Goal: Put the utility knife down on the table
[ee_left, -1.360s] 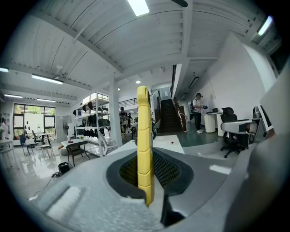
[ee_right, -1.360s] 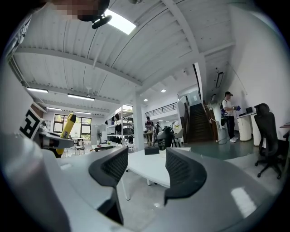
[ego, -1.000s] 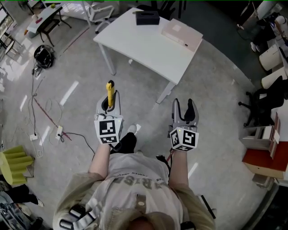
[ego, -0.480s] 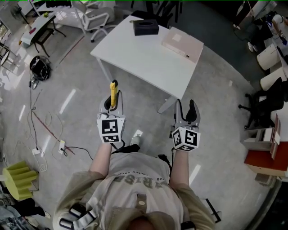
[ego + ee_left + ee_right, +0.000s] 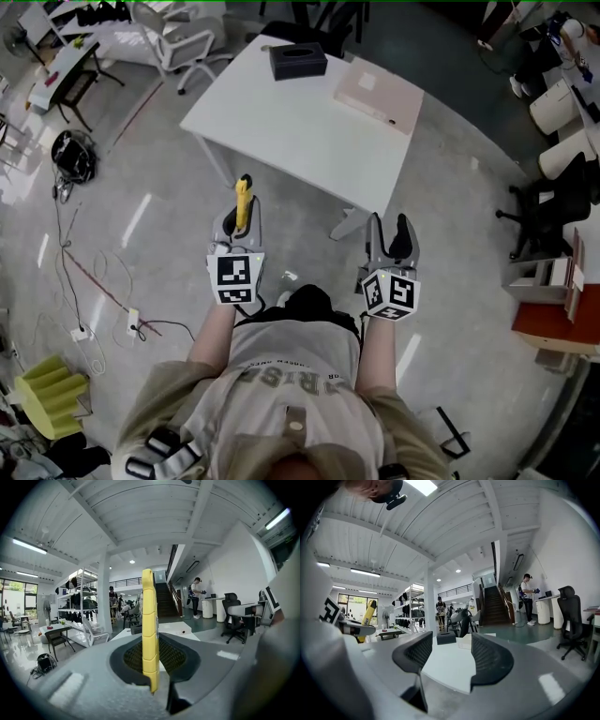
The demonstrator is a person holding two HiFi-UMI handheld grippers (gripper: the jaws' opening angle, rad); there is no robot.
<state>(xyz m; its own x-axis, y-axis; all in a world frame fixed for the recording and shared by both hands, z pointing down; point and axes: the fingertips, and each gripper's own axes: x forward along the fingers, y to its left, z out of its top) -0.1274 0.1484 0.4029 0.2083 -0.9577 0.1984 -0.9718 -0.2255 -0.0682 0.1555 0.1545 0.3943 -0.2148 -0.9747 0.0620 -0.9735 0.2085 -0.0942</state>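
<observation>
I'm on the carry leg: my left tongs (image 5: 239, 225) are pinched narrow on the yellow utility knife (image 5: 243, 197), which sticks out ahead of the jaws in the air over the floor, just short of the near edge of the white tabletop (image 5: 300, 131). My right tongs (image 5: 392, 236) hang alongside, jaws apart and nothing between them. Next, I reckon, I should bring the left tongs forward over the bare near part of the tabletop, well clear of the black box (image 5: 298, 60) and the flat pale box (image 5: 380, 92), lower the knife until it rests, then open.
</observation>
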